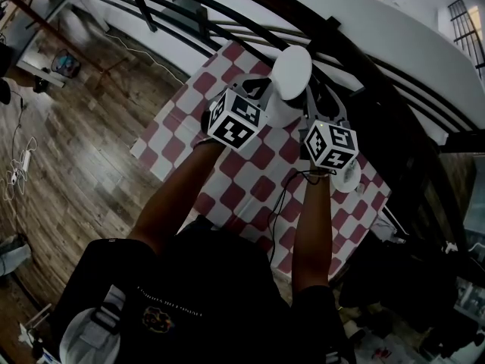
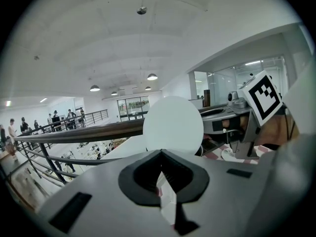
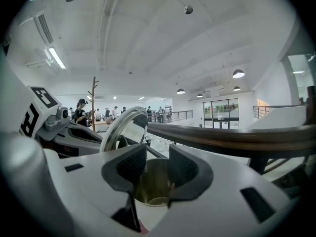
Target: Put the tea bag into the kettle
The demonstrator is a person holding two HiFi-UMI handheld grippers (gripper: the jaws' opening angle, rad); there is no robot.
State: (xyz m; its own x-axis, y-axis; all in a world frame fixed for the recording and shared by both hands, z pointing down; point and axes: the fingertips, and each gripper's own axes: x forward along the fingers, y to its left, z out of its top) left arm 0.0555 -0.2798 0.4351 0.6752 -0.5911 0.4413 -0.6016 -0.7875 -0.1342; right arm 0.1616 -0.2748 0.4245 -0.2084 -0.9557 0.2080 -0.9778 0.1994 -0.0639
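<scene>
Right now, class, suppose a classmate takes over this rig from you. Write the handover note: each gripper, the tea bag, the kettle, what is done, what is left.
Left gripper: fingers shut on the tea bag, facing the raised lid.
Right gripper: fingers open, holding nothing, at the mouth of the kettle.
Kettle: on the checked cloth, lid up.
Done: kettle open, tea bag picked up.
Left: lower the tea bag into the kettle and release it.

The person wears a black short-sleeved shirt [image 1: 189, 294] with a small emblem [image 1: 155, 318], and the white left gripper [image 2: 160, 157] and right gripper [image 3: 158, 157] carry black-and-white marker cubes [image 1: 235, 120].
</scene>
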